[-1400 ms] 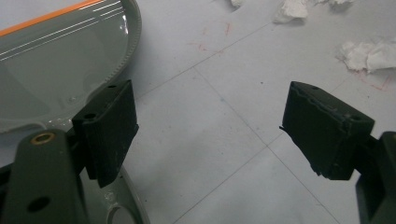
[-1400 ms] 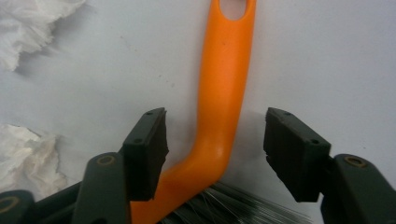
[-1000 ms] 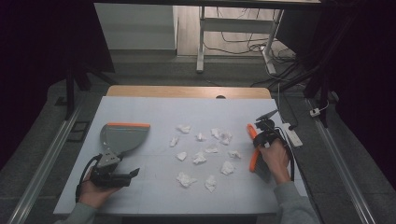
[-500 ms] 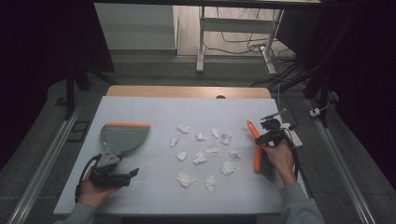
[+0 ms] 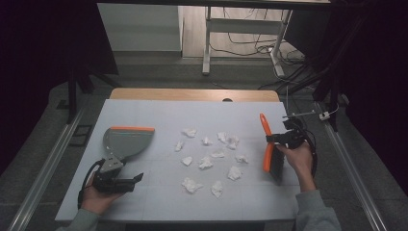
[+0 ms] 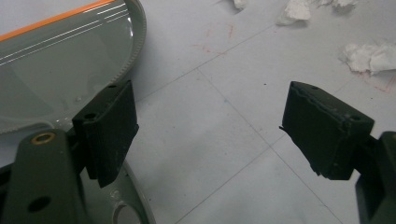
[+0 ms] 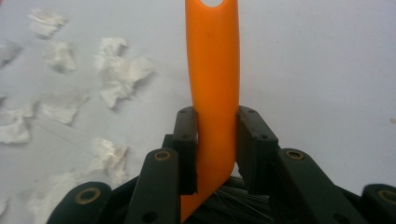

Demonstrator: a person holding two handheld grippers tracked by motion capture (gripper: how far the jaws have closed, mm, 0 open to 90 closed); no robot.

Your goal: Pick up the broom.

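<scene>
2 claws, right claw (image 7: 215,154) clamping brush (image 5: 267,144), left claw (image 6: 205,135) released beside dustpan (image 5: 126,140), paper scraps (image 5: 207,162) between

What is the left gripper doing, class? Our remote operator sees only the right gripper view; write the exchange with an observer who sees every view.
Operator: My jaws clamp the orange brush handle. Where is the left gripper?
Observer: The left gripper rests on the table near its front left corner, just behind the grey dustpan.
Operator: Does it hold the dustpan?
Observer: No. In the left gripper view its jaws stand wide apart over bare table, the dustpan lying beside one jaw.
Operator: Which way does the dustpan's orange lip face?
Observer: Toward the far edge of the table; the paper scraps lie to its right.
</scene>
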